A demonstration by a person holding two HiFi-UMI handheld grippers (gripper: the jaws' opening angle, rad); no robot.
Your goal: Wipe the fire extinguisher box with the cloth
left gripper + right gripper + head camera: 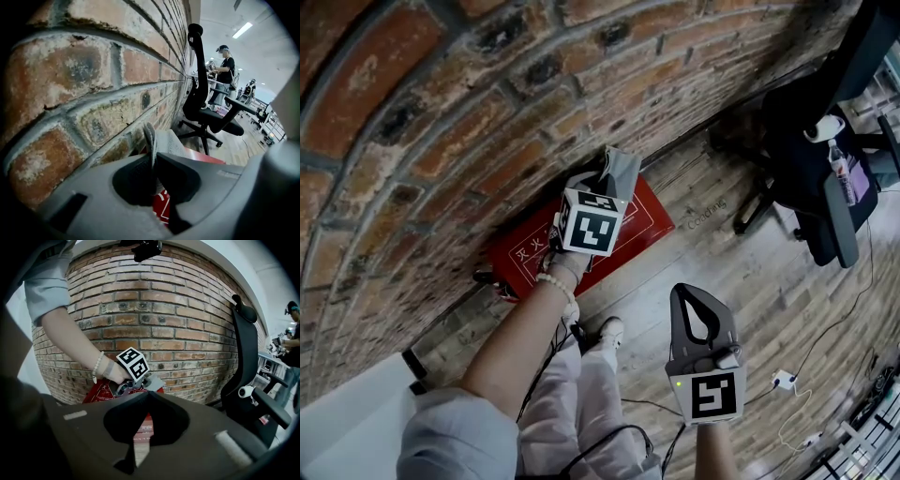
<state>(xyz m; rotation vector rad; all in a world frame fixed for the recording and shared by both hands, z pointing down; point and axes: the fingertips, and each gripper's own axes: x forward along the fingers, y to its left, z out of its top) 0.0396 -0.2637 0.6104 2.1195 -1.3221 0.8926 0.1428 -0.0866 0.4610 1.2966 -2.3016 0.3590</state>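
Observation:
A red fire extinguisher box (642,223) with white print stands on the wooden floor against the brick wall. My left gripper (614,178) is over its top by the wall, shut on a grey cloth (622,170). The cloth (165,142) sticks up between the jaws in the left gripper view, with the red box (161,206) below. My right gripper (694,302) hangs in the air nearer to me, off the box, shut with nothing in it. In the right gripper view the left gripper (149,382), cloth (153,382) and box (97,391) are ahead.
A brick wall (441,112) runs behind the box. A black office chair (816,178) stands to the right with a bottle on its seat. Cables and a white plug (784,379) lie on the floor at lower right. My legs and shoes (607,331) are below the box.

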